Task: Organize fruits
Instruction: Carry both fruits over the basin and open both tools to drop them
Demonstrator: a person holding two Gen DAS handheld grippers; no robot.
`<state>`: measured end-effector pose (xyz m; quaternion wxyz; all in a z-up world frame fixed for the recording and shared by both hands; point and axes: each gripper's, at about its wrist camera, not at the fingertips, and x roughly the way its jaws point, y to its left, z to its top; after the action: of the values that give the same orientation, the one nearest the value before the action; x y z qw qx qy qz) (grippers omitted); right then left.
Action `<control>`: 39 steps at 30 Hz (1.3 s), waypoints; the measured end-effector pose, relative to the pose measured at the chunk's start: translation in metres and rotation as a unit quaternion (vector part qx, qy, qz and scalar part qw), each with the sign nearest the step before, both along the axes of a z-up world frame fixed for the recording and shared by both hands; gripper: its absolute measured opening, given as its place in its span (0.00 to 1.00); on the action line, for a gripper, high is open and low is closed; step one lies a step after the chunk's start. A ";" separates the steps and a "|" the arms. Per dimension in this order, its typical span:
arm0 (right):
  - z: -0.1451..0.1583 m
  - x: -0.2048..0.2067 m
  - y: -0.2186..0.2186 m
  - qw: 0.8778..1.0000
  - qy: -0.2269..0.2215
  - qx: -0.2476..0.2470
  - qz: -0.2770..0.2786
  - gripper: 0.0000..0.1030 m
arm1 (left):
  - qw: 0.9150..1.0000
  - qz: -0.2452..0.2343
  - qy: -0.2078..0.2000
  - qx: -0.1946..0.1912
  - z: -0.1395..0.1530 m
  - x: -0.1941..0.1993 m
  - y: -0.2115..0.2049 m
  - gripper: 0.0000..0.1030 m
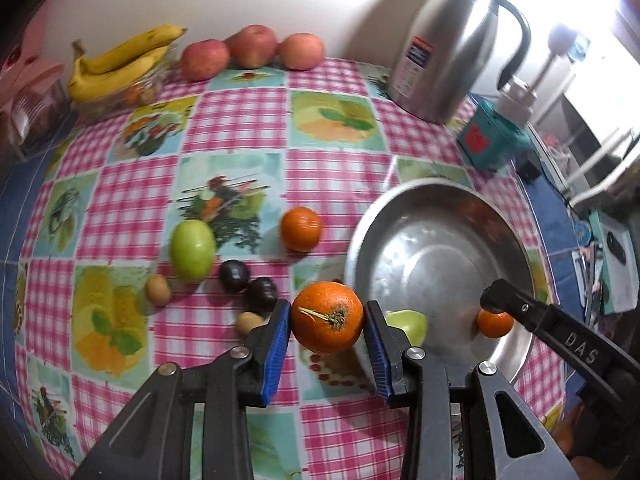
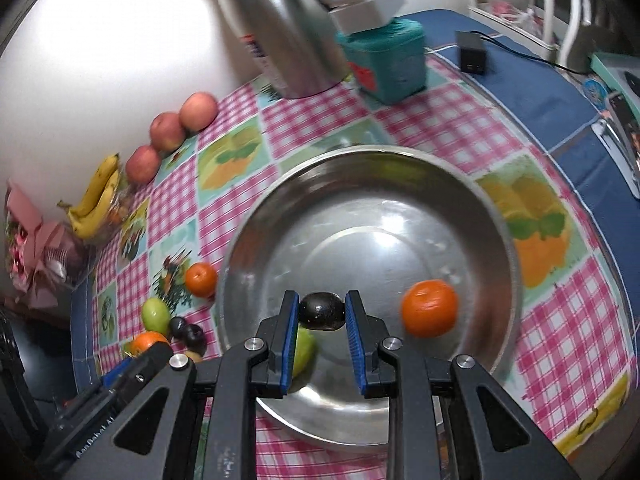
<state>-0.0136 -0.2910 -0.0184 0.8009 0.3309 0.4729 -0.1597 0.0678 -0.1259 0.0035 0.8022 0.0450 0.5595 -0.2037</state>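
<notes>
My left gripper [image 1: 327, 316] is shut on an orange [image 1: 327, 318], held above the tablecloth just left of the steel bowl [image 1: 516, 248]. My right gripper [image 2: 322, 312] is shut on a dark plum [image 2: 322, 312] over the steel bowl [image 2: 256, 232]. Inside the bowl lie an orange [image 2: 430, 308] and a green fruit [image 2: 303, 350]. On the cloth to the left sit another orange [image 1: 301, 228], a green apple [image 1: 192, 250], two dark plums [image 1: 234, 276] and two small brown kiwis [image 1: 158, 289].
A steel thermos jug [image 1: 452, 44] and a teal box [image 1: 492, 136] stand behind the bowl. Three red apples [image 1: 252, 46] and a banana bunch [image 1: 120, 60] line the wall at the back left. The table's blue edge runs along the right side.
</notes>
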 end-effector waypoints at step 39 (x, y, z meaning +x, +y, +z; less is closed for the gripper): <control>-0.019 -0.004 -0.019 0.999 0.023 0.013 -0.018 0.33 | 0.998 -0.056 -0.028 -0.005 -0.026 0.000 -0.052 0.46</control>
<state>-0.0179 -0.3097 -0.0378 0.7823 0.3459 0.4874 -0.1756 0.0681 -0.1783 -0.0221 0.8051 0.0779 0.5324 -0.2496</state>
